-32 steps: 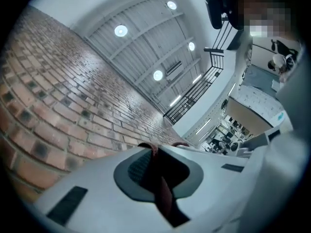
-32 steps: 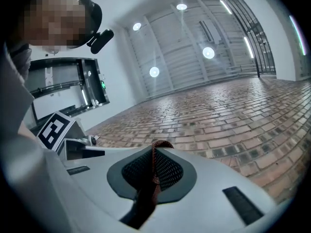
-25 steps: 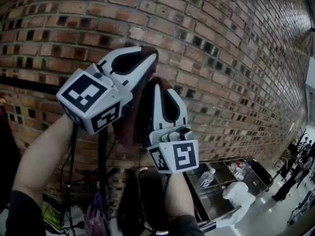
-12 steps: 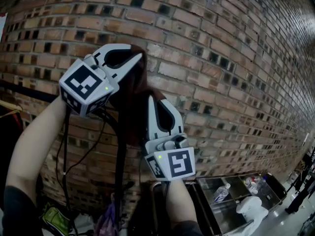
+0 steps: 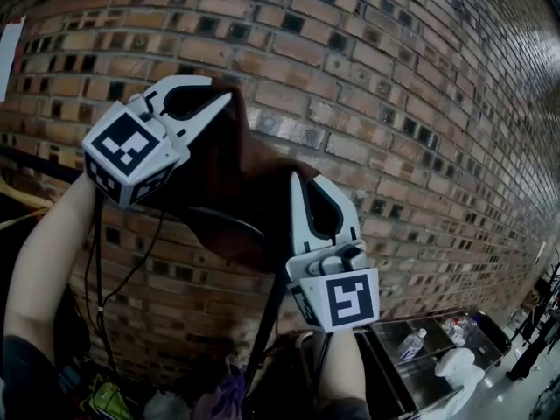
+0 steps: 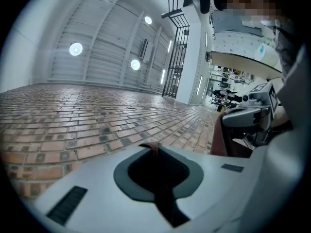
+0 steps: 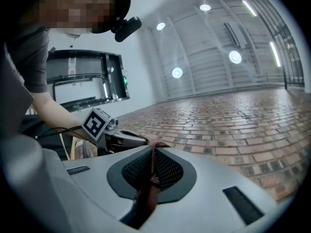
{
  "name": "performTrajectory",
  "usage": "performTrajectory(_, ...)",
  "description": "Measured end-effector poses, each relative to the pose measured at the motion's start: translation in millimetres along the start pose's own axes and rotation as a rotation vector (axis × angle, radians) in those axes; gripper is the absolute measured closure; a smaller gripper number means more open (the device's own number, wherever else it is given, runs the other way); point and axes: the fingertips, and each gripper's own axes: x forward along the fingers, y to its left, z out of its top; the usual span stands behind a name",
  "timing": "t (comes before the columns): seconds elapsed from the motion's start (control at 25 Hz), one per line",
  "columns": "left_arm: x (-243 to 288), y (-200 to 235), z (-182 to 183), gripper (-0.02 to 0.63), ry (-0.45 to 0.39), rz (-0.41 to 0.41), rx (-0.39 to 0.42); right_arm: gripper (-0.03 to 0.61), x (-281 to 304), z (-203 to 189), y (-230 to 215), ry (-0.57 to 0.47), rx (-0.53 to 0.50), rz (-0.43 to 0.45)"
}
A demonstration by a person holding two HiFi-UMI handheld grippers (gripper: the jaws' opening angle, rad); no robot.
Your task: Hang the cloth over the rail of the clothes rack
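Note:
A dark maroon cloth (image 5: 234, 186) is stretched between both grippers, held up in front of a brick wall. My left gripper (image 5: 225, 97) at the upper left is shut on one edge of it; a thin fold of cloth (image 6: 154, 152) shows at its closed tips. Lower and to the right, my right gripper (image 5: 297, 176) is shut on the other edge, with cloth (image 7: 152, 165) pinched between its jaws. A black rail (image 5: 31, 157) runs level along the wall at the far left, behind and below the left gripper. The other gripper shows in each gripper view: right gripper (image 6: 248, 123), left gripper (image 7: 104, 130).
The brick wall (image 5: 394, 77) fills the view close ahead. A black pole (image 5: 265, 335) and hanging cables (image 5: 98, 269) run down below the cloth. Bags (image 5: 219, 402) lie on the floor. At the bottom right stands a metal cart (image 5: 385, 344) with bottles (image 5: 411, 346).
Both grippers have moved apart, the left one leftward and the right one rightward and down, so the cloth is now spread wider between them. The view has tilted up the wall.

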Motion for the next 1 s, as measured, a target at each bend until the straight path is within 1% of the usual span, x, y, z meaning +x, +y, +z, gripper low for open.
performTrajectory(0.08, -14.8, 17.8, -3.9, 0.571, 0.002, 0.002, -0.013, 0.550, 12.2, 9.1, 11.5, 0.007, -0.033, 0.007)
performTrajectory(0.2, -36.6, 41.0, -11.0, 0.571, 0.004, -0.001, -0.035, 0.549, 26.2, 2.5, 34.4, 0.091, -0.076, 0.004)
performTrajectory(0.28, -53.8, 56.3, -17.5, 0.571, 0.002, 0.006, -0.045, 0.549, 36.9, 1.8, 55.4, 0.111, -0.099, 0.005)
performTrajectory(0.44, -91.9, 87.2, -17.5, 0.571, -0.033, 0.054, 0.008, 0.550, 58.4, 3.3, 96.6, 0.110, -0.119, 0.023)
performTrajectory(0.56, -114.4, 104.2, -13.9, 0.571, -0.035, 0.066, 0.060, 0.549, 70.6, 0.0, 118.7, 0.118, -0.108, 0.027)
performTrajectory(0.68, -137.8, 111.8, -15.0, 0.571, 0.018, 0.060, 0.138, 0.549, 76.0, -4.4, 134.7, 0.123, -0.102, 0.021)
performTrajectory(0.8, -166.6, 113.8, -17.2, 0.571, 0.082, 0.060, 0.140, 0.550, 72.7, -6.2, 146.2, 0.129, -0.105, 0.009)
performTrajectory(0.92, -190.4, 102.2, -17.9, 0.571, 0.090, 0.053, 0.123, 0.549, 62.0, -8.2, 155.4, 0.137, -0.095, -0.005)
performTrajectory(1.0, -202.7, 88.3, -25.6, 0.571, 0.124, 0.052, 0.150, 0.550, 50.7, -11.4, 155.8, 0.150, -0.074, -0.024)
